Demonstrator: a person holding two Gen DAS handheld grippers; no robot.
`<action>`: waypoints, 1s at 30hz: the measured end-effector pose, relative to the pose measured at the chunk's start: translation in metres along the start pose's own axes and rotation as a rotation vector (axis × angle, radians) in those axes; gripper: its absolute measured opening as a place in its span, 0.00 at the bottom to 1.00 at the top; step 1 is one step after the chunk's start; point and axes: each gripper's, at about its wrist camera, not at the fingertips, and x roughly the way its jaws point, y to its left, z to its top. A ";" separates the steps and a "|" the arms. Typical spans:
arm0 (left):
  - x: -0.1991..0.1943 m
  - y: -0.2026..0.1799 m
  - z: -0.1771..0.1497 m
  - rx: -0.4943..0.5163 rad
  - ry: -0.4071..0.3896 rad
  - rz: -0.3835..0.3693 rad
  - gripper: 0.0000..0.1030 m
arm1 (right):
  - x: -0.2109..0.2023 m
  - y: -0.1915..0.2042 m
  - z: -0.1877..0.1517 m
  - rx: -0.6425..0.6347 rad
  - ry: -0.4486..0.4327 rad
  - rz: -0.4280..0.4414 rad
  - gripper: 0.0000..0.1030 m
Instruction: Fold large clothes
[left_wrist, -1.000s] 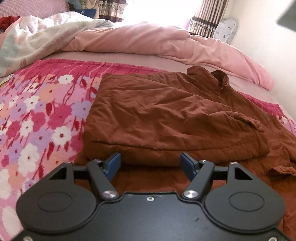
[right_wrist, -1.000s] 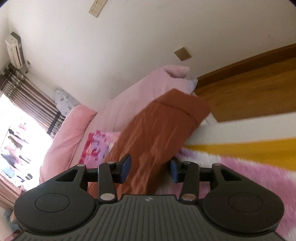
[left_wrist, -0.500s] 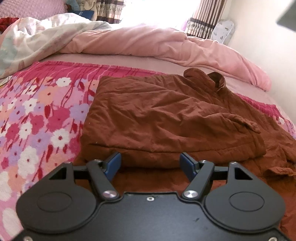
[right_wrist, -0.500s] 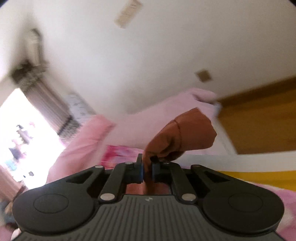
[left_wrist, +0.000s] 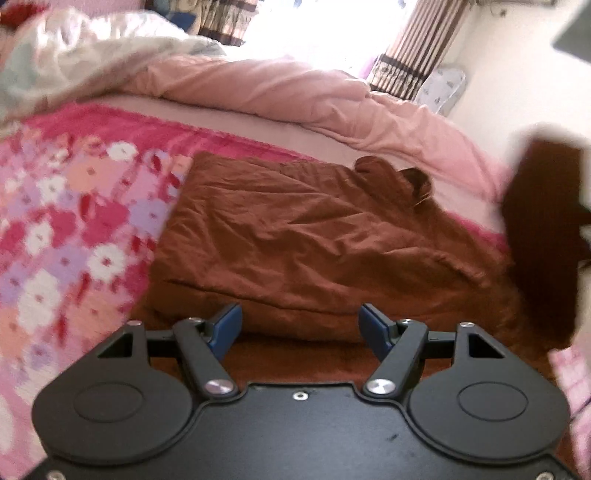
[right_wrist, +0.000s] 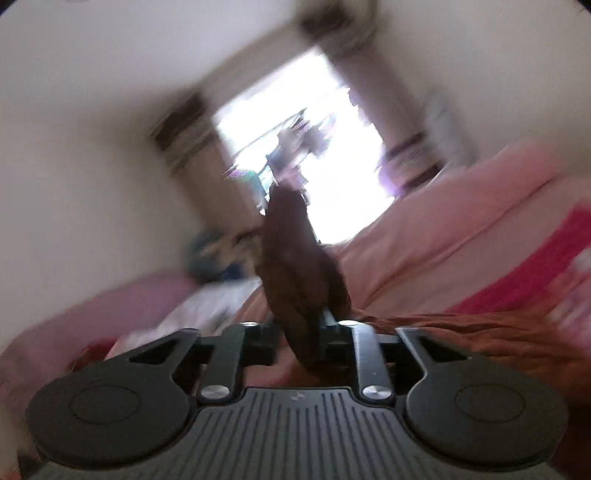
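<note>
Left to right: floral blanket (left_wrist: 66, 236) on the bed; brown garment (left_wrist: 295, 240), partly folded, one flap left. The left gripper (left_wrist: 301, 326) hovers wide open and empty at its near edge. The right gripper (right_wrist: 299, 332), jaws opening, carries a lifted sleeve (right_wrist: 295, 258) between them. Open room lies leftward.

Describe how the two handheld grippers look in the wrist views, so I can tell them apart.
The left gripper has a smooth black body, two round discs, silver screws and blue fingers. The right gripper has the same black arms, discs and silver screws, but a ribbed grey-black deck; its pads are hidden. No cables, hands or sleeves show.
</note>
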 end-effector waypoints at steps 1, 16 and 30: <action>0.001 0.000 0.001 -0.026 0.004 -0.031 0.69 | 0.017 0.012 -0.015 -0.027 0.077 0.002 0.57; 0.090 -0.071 0.014 -0.153 0.107 -0.250 0.60 | -0.082 -0.128 -0.045 0.410 0.158 -0.268 0.59; 0.074 -0.088 0.009 -0.107 0.074 -0.359 0.12 | -0.072 -0.179 -0.050 0.565 0.099 -0.306 0.08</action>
